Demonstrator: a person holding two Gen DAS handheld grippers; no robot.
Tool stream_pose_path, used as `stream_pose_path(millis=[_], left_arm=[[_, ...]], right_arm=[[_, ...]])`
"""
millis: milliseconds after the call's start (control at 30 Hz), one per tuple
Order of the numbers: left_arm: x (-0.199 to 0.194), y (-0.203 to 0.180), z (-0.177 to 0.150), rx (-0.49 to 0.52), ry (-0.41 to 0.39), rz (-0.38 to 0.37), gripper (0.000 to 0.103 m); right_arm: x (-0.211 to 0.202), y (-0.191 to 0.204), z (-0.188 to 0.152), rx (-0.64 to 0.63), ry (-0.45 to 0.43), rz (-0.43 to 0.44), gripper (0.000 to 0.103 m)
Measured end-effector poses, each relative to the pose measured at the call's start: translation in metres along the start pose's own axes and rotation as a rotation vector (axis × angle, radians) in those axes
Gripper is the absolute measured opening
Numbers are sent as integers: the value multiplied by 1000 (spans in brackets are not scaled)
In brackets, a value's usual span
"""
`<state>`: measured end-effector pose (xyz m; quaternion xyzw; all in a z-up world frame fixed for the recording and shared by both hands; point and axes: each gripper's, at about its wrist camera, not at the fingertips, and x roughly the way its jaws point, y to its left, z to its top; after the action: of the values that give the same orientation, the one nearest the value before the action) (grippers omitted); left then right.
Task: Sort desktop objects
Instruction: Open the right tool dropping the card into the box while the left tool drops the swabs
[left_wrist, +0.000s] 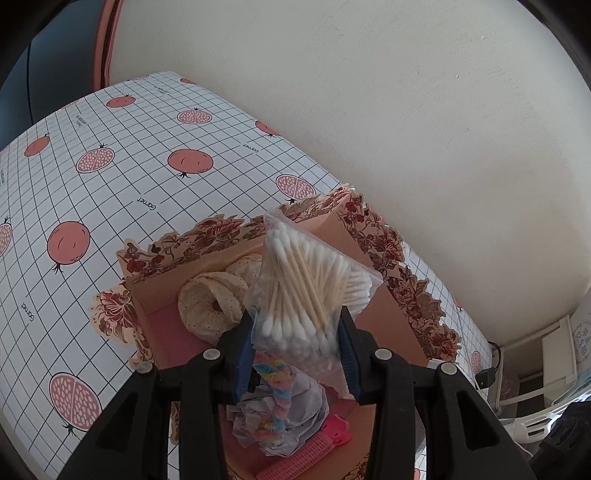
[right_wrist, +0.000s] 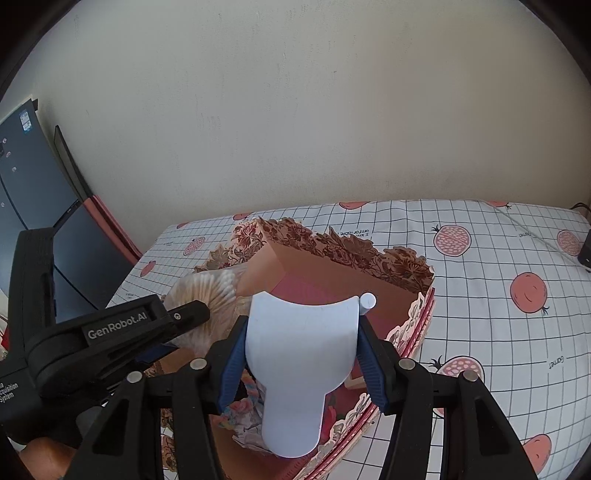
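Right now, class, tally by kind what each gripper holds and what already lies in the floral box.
Cotton-swab bag, held: 1
Pale blue scoop-like piece, held: 1
Lace rolls in box: 2
Rainbow braid: 1
Pink comb: 1
Crumpled paper: 1
Total: 7

hidden: box (right_wrist: 332, 280) floor under white scoop (right_wrist: 301, 369) | cut off: pink comb (left_wrist: 295, 461) at frame bottom

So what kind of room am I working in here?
Probably a home room, not a lab: a table under a pomegranate-print grid tablecloth, pushed against a plain cream wall, with a floral-edged cardboard box of small personal items.
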<state>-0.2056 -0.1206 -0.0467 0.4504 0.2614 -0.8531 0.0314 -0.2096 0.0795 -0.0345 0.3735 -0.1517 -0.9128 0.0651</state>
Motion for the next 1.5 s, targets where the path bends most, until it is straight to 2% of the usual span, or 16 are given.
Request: stream_pose_path(millis=[267, 567, 733, 833, 1067, 1133, 1167, 1500], left_arm=[[8, 4, -1, -22, 27, 19, 43], [6, 1, -1, -16, 31, 19, 47], [4, -2, -1, -9, 32, 16, 55], [4, -3, -2, -9, 33, 16, 65], [1, -4, -3, -2, 34, 20, 69], [-1, -4, -2, 0, 26, 29, 80], [-3, -4, -2, -2, 18, 30, 83], [-12, -1, -1, -23, 5, 34, 84]], right_arm=[[8, 2, -2, 5, 38, 5, 62], [3, 2, 0, -1, 24, -4, 61], [1, 1, 1, 3, 26, -1, 61], [-1, 3, 2, -3, 28, 6, 61], [-7, 5, 4, -15, 26, -2, 61], [-8, 3, 5, -12, 29, -3, 62], [-9, 2, 6, -9, 33, -2, 63], [-20, -12, 12, 17, 32, -4, 79]])
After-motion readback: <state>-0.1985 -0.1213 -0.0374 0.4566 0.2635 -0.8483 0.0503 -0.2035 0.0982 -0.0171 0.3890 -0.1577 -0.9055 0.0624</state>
